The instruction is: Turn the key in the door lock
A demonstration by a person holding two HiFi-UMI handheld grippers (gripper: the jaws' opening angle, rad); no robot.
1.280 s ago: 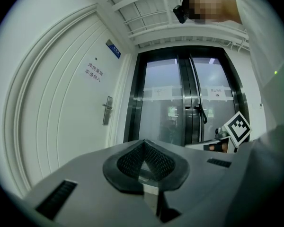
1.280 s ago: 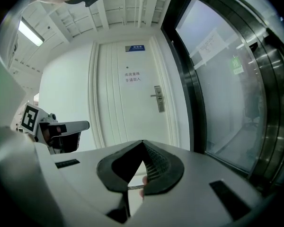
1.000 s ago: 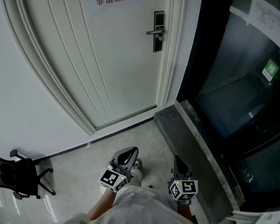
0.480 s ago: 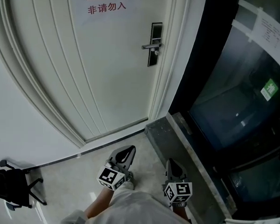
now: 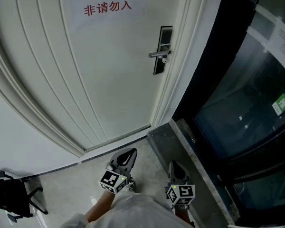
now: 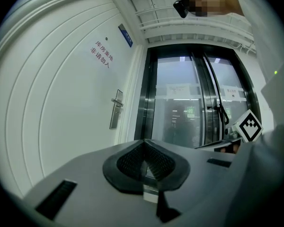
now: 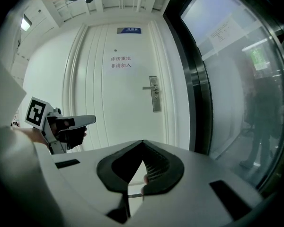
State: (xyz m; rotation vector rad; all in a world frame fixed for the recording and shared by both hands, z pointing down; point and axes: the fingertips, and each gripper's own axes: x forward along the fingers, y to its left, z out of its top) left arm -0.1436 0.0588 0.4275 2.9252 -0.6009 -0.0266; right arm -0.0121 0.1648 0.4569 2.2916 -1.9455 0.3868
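One black office chair [image 5: 9, 201] stands on the pale floor [image 5: 80, 179], far left. Next comes the big white door [image 5: 85, 80] with red writing. The left grey tongs [image 5: 132, 153] are pinched shut on nothing, near the door's bottom right corner. The dark lock plate with a silver handle [image 5: 160, 51] sits at the door's right edge, well apart. The right grey tongs [image 5: 175, 165] are pinched shut too, beside the dark glass wall [image 5: 237, 108].
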